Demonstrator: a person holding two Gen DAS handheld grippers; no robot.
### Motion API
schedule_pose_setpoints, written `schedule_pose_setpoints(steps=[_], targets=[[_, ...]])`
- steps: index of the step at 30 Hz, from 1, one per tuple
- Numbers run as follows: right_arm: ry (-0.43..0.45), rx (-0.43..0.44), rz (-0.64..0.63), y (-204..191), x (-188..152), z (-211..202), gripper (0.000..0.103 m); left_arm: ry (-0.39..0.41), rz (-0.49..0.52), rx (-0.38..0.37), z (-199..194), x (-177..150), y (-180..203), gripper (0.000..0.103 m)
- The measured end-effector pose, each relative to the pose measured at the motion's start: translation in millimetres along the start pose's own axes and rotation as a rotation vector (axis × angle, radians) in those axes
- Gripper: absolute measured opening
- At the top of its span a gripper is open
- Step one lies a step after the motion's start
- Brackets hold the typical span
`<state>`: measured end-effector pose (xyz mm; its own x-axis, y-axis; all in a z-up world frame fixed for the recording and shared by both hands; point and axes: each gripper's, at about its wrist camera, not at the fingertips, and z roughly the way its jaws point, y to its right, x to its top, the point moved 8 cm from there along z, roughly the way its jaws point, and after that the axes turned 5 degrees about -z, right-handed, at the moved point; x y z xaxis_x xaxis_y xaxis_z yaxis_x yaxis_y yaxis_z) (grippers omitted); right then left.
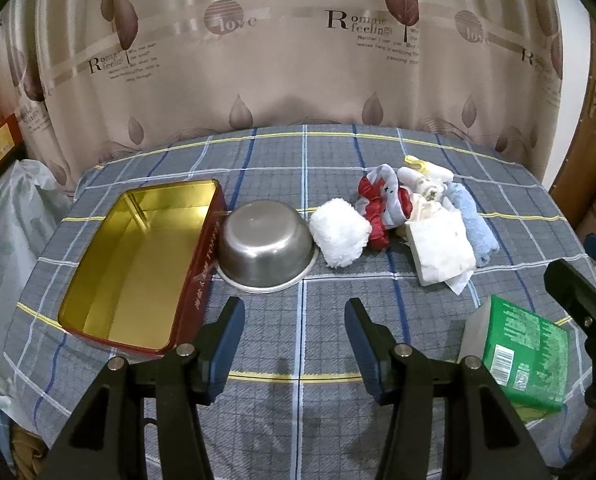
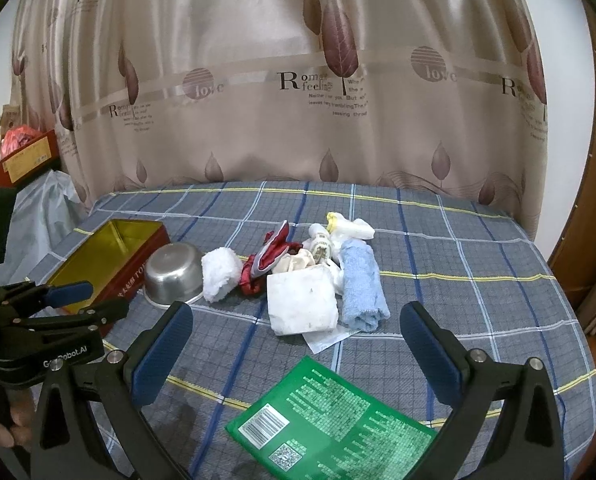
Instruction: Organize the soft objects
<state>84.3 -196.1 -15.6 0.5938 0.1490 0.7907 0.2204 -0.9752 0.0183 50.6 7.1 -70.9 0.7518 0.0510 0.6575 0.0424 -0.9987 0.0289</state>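
A pile of soft things lies mid-table: a fluffy white roll (image 1: 339, 231) (image 2: 219, 274), a red and grey scrunched cloth (image 1: 379, 204) (image 2: 270, 258), a white folded cloth (image 1: 441, 246) (image 2: 301, 300), a light blue towel (image 1: 475, 226) (image 2: 361, 284) and a small bottle (image 2: 320, 248) among white bits. My left gripper (image 1: 294, 322) hovers open and empty in front of an upturned steel bowl (image 1: 264, 242) (image 2: 174, 272). My right gripper (image 2: 296, 330) is open and empty just short of the pile, above a green packet (image 2: 329, 420) (image 1: 523, 358). The left gripper (image 2: 84, 300) shows at the left of the right wrist view.
An open red tin (image 1: 138, 264) (image 2: 110, 256) with a gold inside sits left of the bowl. The table wears a grey plaid cloth (image 1: 305, 152). A beige curtain (image 1: 298, 60) hangs behind. Plastic bags (image 1: 14, 216) lie off the left edge, a wooden door (image 1: 593, 136) stands right.
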Motion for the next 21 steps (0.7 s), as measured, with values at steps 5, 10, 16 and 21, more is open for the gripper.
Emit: schedule_pose_setpoints(steps=[5, 10, 16, 21], targets=[[0.0, 0.003, -0.004, -0.6, -3.1, 0.9, 0.103, -0.012, 0.0, 0.002, 2.3, -1.4, -0.2, 0.053], [0.0, 0.0, -0.006, -1.2, -2.5, 1.0, 0.103, -0.012, -0.001, 0.006, 1.8, -1.0, -1.3, 0.053], [0.002, 0.001, -0.019, -2.6, -3.9, 1.2, 0.103, -0.019, 0.0, 0.007, 2.0, -1.6, -3.2, 0.053], [0.001, 0.005, -0.028, -3.3, -4.5, 1.1, 0.103, -0.022, 0.001, 0.009, 2.1, -1.9, -4.1, 0.053]])
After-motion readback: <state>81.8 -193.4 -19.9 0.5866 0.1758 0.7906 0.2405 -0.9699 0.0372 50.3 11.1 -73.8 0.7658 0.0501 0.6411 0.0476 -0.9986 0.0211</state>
